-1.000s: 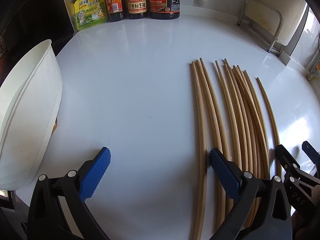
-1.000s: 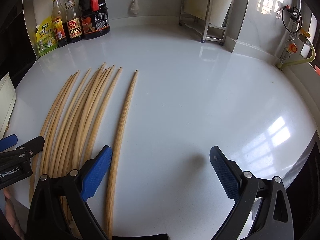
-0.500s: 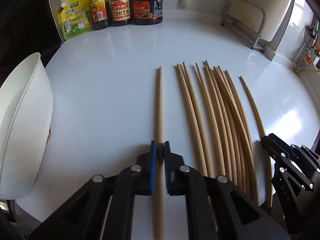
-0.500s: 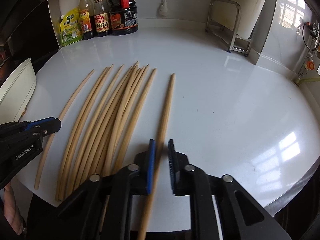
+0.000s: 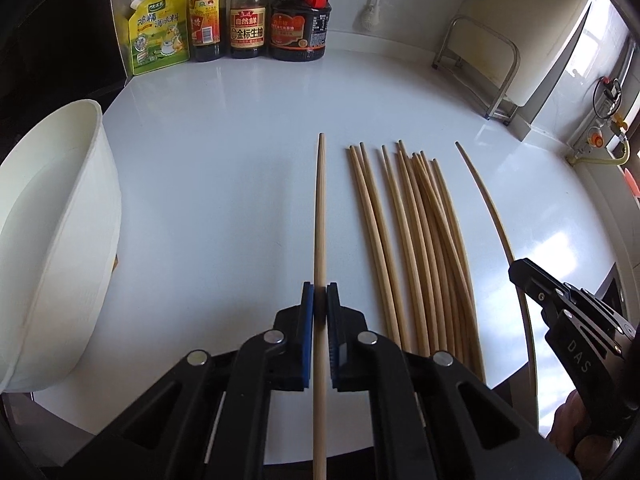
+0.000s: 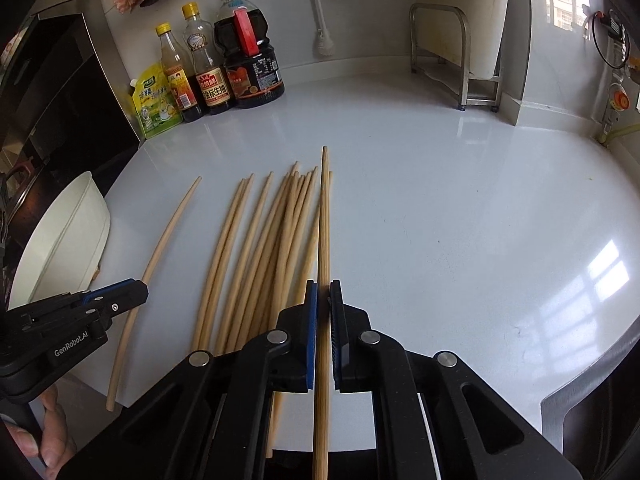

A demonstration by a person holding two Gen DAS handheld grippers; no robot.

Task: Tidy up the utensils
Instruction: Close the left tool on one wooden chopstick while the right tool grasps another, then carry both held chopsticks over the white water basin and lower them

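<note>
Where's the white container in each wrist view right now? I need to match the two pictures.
Left wrist view: the white container fills the left edge, large and near.
Right wrist view: white container at the left edge, smaller, just above the left gripper.
Shared landmark: the dark sauce jug with red handle at the counter's back.

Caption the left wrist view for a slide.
Left gripper clamps one chopstick above the white counter, beside the chopstick pile and white bowl.

The held chopstick (image 5: pixel 319 216) ran behind the jaws and past the bottom edge. Left of the jaws, the white container (image 5: pixel 60 240) was cropped. The loose chopsticks (image 6: pixel 256 248) disappeared beneath the jaws.
</note>
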